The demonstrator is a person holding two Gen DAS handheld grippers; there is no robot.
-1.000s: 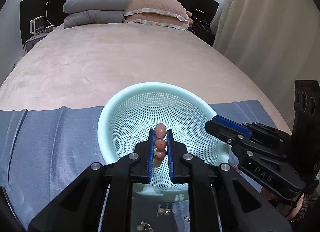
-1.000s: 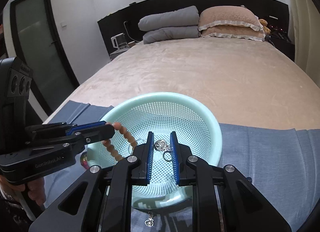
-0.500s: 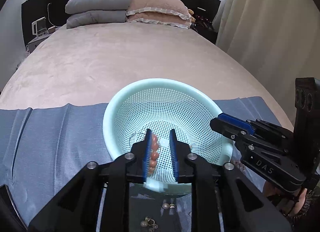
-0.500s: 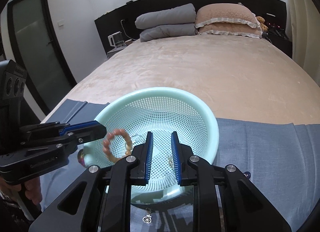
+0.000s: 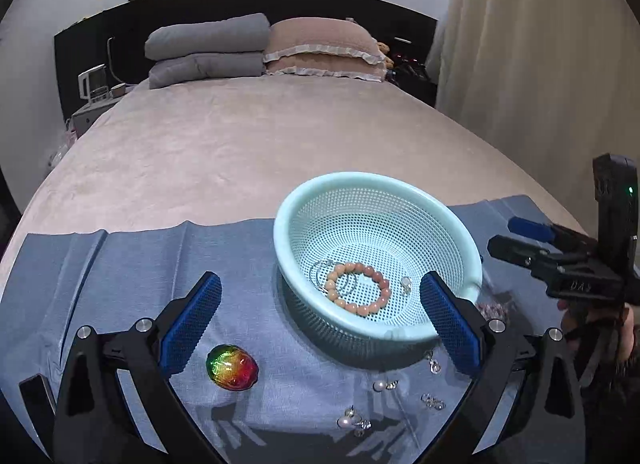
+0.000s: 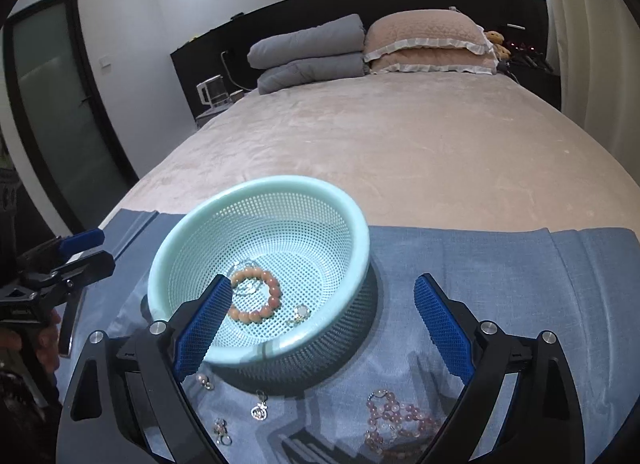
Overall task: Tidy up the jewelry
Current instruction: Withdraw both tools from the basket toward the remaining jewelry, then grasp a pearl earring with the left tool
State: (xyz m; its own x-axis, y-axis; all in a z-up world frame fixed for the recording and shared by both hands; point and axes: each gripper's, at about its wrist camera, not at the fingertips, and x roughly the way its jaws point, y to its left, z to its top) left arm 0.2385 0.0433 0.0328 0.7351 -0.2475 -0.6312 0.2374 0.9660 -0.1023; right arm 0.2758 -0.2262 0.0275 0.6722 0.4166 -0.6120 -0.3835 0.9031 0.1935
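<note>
A mint-green perforated basket [image 5: 288,215] [image 6: 360,232] stands on a blue cloth. Inside lie an orange bead bracelet [image 5: 357,288] [image 6: 256,296], thin silver hoops [image 5: 320,270] and a small silver charm [image 5: 406,284] [image 6: 300,312]. My left gripper [image 5: 320,316] is open and empty, just in front of the basket. My right gripper [image 6: 322,316] is open and empty, over the basket's near right side. On the cloth lie an iridescent oval stone [image 5: 232,367], pearl earrings [image 5: 354,422], a silver pendant [image 6: 259,410] and a pink bead bracelet [image 6: 394,420].
The blue cloth [image 5: 120,264] covers the near end of a beige bed [image 5: 260,135]. Pillows [image 5: 320,51] and folded grey bedding [image 5: 204,51] sit at the headboard. A curtain [image 5: 540,43] hangs on the right, a door [image 6: 60,103] stands on the left.
Both grippers opened wide and pulled back from the basket. The orange bracelet left my left gripper and the silver charm left my right; both now lie in the basket.
</note>
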